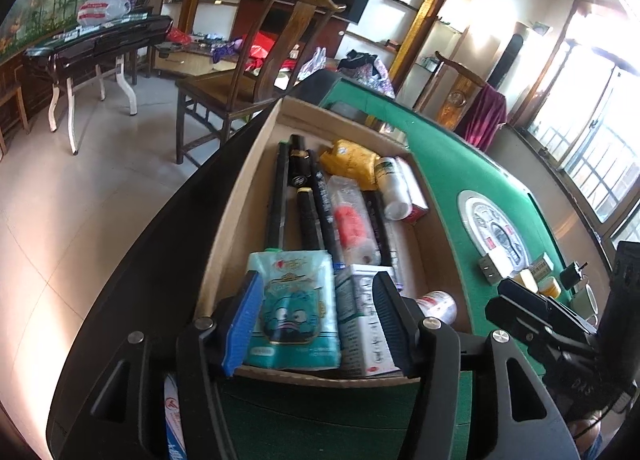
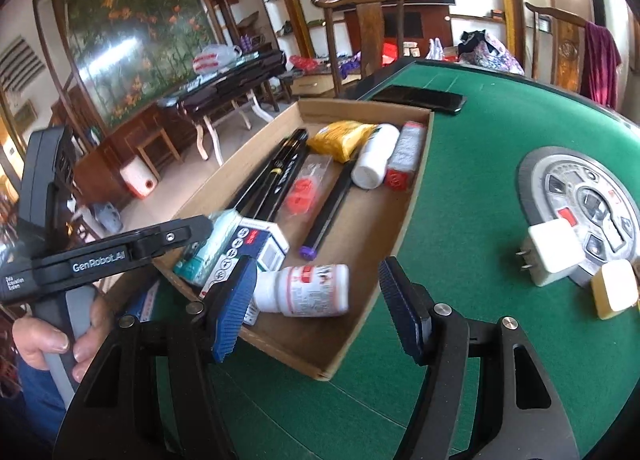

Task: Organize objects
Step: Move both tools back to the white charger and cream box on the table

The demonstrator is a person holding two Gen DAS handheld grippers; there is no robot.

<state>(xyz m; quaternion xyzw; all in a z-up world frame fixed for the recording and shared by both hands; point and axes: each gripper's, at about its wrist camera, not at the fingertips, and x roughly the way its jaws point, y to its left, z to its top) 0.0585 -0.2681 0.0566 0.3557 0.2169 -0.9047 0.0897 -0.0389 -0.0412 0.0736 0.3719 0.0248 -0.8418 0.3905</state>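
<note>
While the left gripper (image 1: 316,320) hovers over the near end of the cardboard tray (image 1: 224,228), its fingers stand apart with a teal cartoon-printed pouch (image 1: 294,312) and a white printed box (image 1: 362,324) showing between them; the pads do not appear to press on either one, and both lie inside the tray against its near wall. Beyond the fingertips, black pens (image 1: 308,196) lie lengthwise along the tray, with a clear packet holding something orange-red (image 1: 352,220) beside them, and a yellow packet (image 1: 350,164) and a white bottle (image 1: 394,188) at the far end.

Over at the right gripper (image 2: 320,304), the fingers are also spread, with nothing clamped. A white bottle with a red label (image 2: 304,292) lies on its side in the tray's near corner, just past the blue pad of the left-hand finger (image 2: 236,312) and partly between the two fingers, its outline blurred. To the right of the right-hand finger, on the green surface (image 2: 460,188), sit a white plug adapter (image 2: 550,256) and a cream-coloured block (image 2: 614,292), near a round control panel (image 2: 580,200). A dark phone (image 2: 420,98) lies on the surface past the tray's far end. A person's hand (image 2: 44,340) grips the left gripper's handle at the left of this view.
</note>
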